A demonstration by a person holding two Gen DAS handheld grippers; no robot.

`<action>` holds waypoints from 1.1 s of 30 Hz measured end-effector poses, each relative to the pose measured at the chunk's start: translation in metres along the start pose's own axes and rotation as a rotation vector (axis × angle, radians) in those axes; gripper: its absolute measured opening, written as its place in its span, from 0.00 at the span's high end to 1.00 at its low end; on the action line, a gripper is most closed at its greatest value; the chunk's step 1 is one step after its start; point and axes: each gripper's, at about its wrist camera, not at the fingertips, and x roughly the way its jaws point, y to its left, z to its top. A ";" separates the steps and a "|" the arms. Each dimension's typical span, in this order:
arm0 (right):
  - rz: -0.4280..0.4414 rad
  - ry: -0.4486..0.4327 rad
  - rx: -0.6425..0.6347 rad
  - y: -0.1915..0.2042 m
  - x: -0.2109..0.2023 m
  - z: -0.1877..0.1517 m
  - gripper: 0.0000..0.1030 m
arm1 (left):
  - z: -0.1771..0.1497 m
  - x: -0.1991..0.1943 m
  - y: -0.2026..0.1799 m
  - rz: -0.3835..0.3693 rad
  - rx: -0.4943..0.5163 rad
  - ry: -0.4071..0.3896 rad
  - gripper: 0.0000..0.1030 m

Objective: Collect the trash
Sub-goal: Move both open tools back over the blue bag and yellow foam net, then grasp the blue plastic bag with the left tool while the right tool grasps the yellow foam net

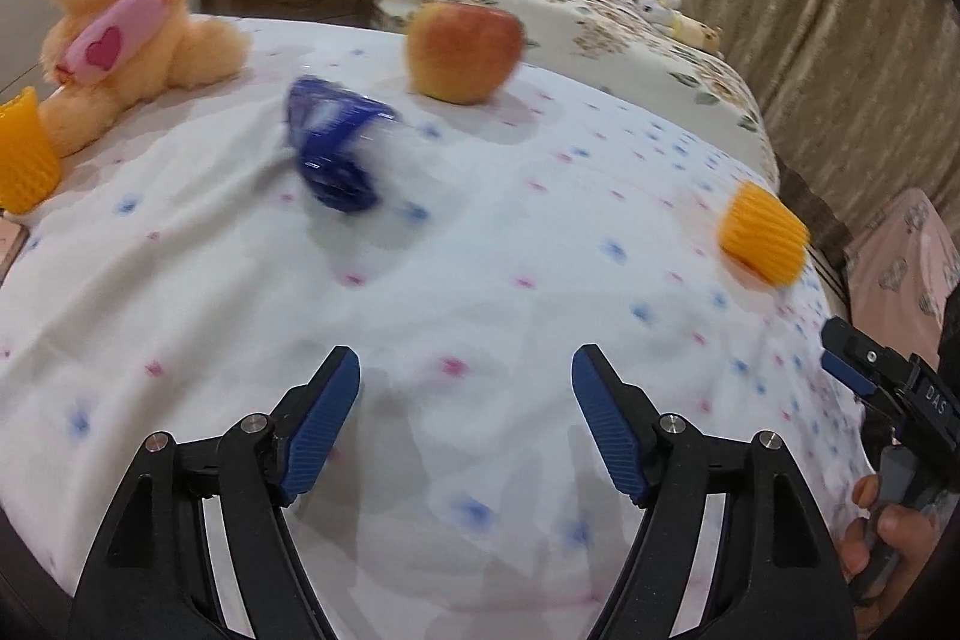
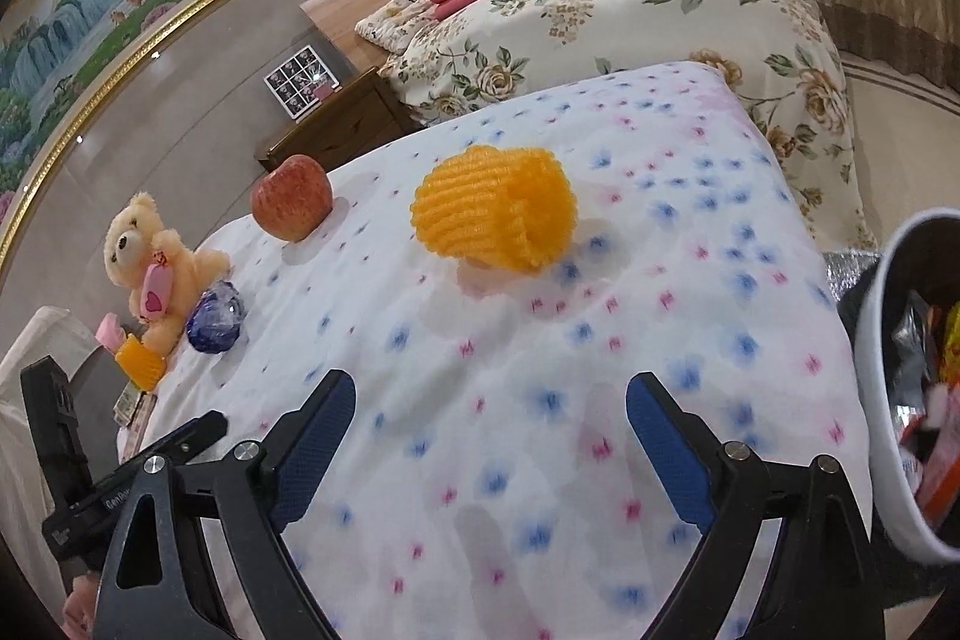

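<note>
Left gripper [image 1: 465, 370] fingers spread wide over white surface cloth with blue and pink flower print [image 1: 480, 268], nothing between them. Crumpled blue-and-clear plastic wrapper [image 1: 333, 148] ahead and left of the left fingers, well apart, blurred. Red-yellow apple [image 1: 463, 52] beyond the wrapper, toward the far edge. Orange foam fruit-net sleeve [image 1: 763, 235] ahead and to the right of the left fingers, near the surface's right edge, not touched. Second orange foam net [image 1: 21, 154] at far left edge, just beside cream plush teddy bear with pink heart candy [image 1: 123, 10]. Right gripper [image 2: 489, 394] fingers also wide apart, empty. Same orange foam fruit-net sleeve [image 2: 495, 208] straight ahead of the right fingers, well apart, lying on its side on the cloth. Apple [image 2: 292, 205], teddy bear [image 2: 153, 259] and blue wrapper [image 2: 216, 316] further left in right wrist view. White-rimmed bin with wrappers inside [image 2: 882, 400] at right edge, beside the right fingers. Hand [image 1: 888, 538] gripping right gripper handle visible at left wrist view's right edge.
</note>
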 end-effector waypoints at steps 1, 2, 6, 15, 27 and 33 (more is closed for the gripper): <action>-0.001 0.001 -0.002 0.000 0.003 0.002 0.10 | 0.003 0.002 0.004 0.008 -0.006 -0.002 0.27; -0.001 0.001 -0.006 0.001 0.006 0.004 0.10 | 0.008 0.004 0.009 0.019 -0.013 -0.004 0.27; -0.017 0.007 -0.017 -0.001 0.019 0.016 0.09 | 0.022 0.011 0.021 0.046 -0.024 -0.018 0.26; -0.034 0.020 -0.021 -0.005 0.041 0.036 0.10 | 0.049 0.033 0.038 0.088 -0.053 -0.025 0.26; -0.055 0.012 -0.032 -0.004 0.056 0.049 0.11 | 0.063 0.044 0.047 0.103 -0.076 -0.051 0.29; -0.078 0.015 -0.061 0.001 0.058 0.047 0.47 | 0.060 0.045 0.039 0.066 -0.034 -0.041 0.81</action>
